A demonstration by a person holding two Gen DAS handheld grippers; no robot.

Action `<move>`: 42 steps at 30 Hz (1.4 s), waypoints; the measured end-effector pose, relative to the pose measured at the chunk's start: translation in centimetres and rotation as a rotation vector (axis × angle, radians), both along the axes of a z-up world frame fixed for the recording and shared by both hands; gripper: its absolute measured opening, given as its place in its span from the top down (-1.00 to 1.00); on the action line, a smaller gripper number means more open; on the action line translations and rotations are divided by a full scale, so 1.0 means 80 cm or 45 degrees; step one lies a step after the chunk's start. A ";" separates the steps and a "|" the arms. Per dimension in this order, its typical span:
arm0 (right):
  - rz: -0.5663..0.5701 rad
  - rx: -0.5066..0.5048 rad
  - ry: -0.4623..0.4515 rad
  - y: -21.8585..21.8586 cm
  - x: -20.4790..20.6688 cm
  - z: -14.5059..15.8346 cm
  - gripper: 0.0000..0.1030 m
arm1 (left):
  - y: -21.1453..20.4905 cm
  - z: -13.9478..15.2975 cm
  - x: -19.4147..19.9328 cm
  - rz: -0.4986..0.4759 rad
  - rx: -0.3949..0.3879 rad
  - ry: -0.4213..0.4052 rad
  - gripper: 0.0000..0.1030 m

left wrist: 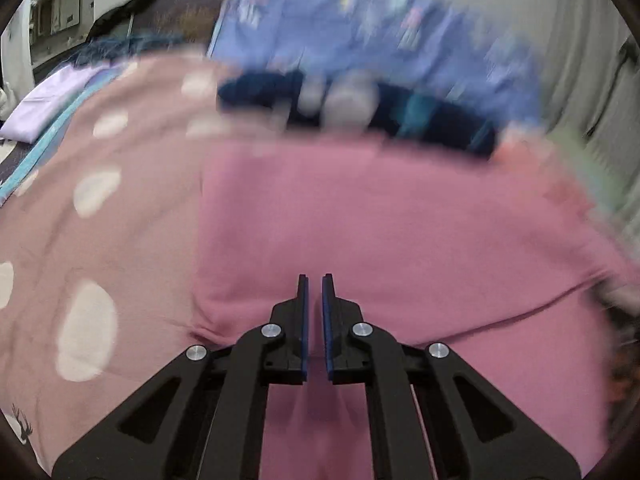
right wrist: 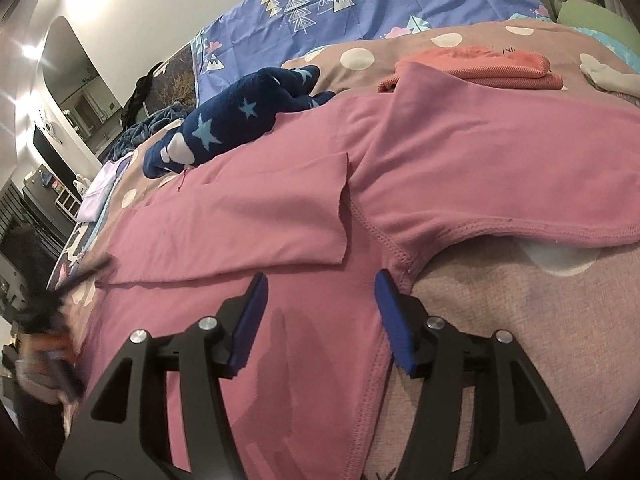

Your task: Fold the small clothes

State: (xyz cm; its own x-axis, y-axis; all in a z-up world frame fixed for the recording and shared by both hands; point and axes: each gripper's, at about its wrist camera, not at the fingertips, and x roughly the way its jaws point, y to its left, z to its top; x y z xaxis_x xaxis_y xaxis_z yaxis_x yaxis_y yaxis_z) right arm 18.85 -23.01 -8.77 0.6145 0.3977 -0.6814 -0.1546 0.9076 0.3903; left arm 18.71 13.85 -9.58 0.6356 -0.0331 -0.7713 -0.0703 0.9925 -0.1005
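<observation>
While the left hand-held gripper [left wrist: 315,280] is closed empty and the right hand-held gripper [right wrist: 322,278] gapes, star-print garment [right wrist: 224,128] overlaps pink shirt [right wrist: 440,152]

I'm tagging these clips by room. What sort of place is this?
Probably a bedroom: clothes lie on a bed with a polka-dot bedspread, a tree-print blue sheet behind, and a folded lilac pillowcase at the side.

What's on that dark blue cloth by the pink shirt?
Light blue stars on the navy garment, clearest in the right wrist view.
</observation>
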 end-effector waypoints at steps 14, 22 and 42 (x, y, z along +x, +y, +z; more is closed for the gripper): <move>-1.092 0.228 -0.034 -0.311 -0.134 0.073 -0.11 | 0.012 0.005 -0.003 0.004 -0.098 -0.025 0.87; -1.269 0.594 -0.076 -0.394 -0.122 0.037 0.54 | 0.012 0.005 -0.002 0.004 -0.106 -0.026 0.87; 0.154 0.358 0.108 0.139 0.046 0.016 0.79 | 0.015 0.006 -0.003 0.003 -0.122 -0.027 0.87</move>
